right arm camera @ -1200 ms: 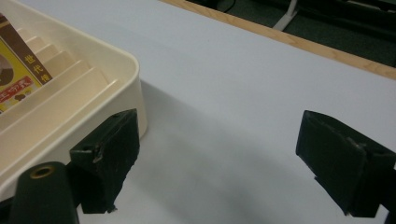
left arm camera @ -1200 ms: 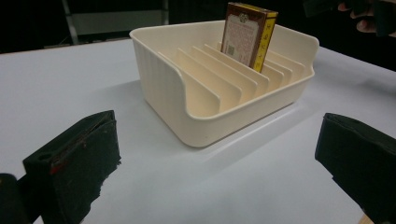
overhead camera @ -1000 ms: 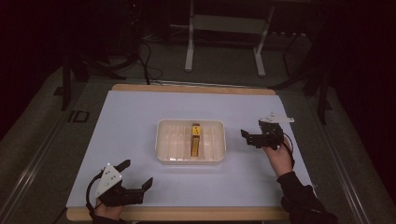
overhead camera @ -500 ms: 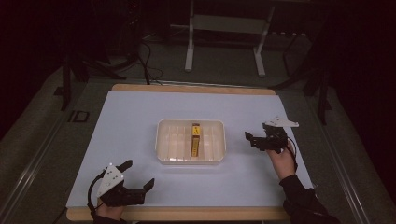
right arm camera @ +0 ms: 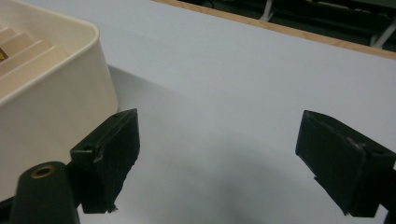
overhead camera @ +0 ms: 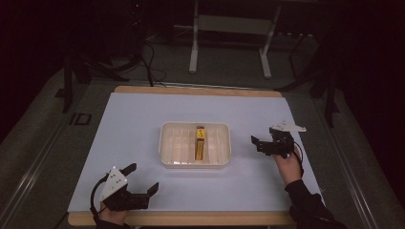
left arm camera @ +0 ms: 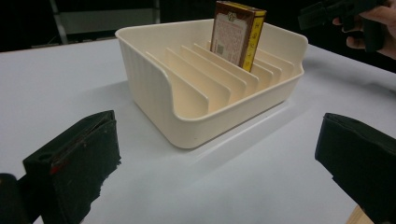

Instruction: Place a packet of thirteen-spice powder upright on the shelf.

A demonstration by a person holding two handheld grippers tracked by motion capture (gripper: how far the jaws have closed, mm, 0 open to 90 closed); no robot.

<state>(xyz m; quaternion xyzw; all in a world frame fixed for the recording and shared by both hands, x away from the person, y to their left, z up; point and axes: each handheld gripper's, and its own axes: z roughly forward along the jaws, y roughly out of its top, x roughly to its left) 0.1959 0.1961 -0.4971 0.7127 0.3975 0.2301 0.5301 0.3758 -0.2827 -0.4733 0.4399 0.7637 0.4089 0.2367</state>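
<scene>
A cream slotted tray (overhead camera: pixel 194 164) sits mid-table, with a brown-and-yellow box (overhead camera: pixel 200 142) standing on edge in one of its slots. My left gripper (overhead camera: pixel 142 177) is open near the front edge, left of the tray, nothing between its jaws. In the left gripper view the open gripper (left arm camera: pixel 219 154) faces the tray's corner (left arm camera: pixel 187 121) and the box (left arm camera: pixel 237 32). My right gripper (overhead camera: pixel 257 144) is open just right of the tray. The right gripper view has its open jaws (right arm camera: pixel 217 158) over bare table, the tray wall (right arm camera: pixel 51 102) beside the left jaw.
A white sheet (overhead camera: pixel 143 124) covers the wooden table (overhead camera: pixel 191 89). Beyond the far edge, a metal stand (overhead camera: pixel 229 28) and cables (overhead camera: pixel 148 62) rest on the dark floor. The person's right hand (overhead camera: pixel 286 167) holds its gripper, seen in the left gripper view as a hand (left arm camera: pixel 373 23).
My right gripper has drifted a little to the right, away from the tray. The left gripper has barely moved. Both stay open.
</scene>
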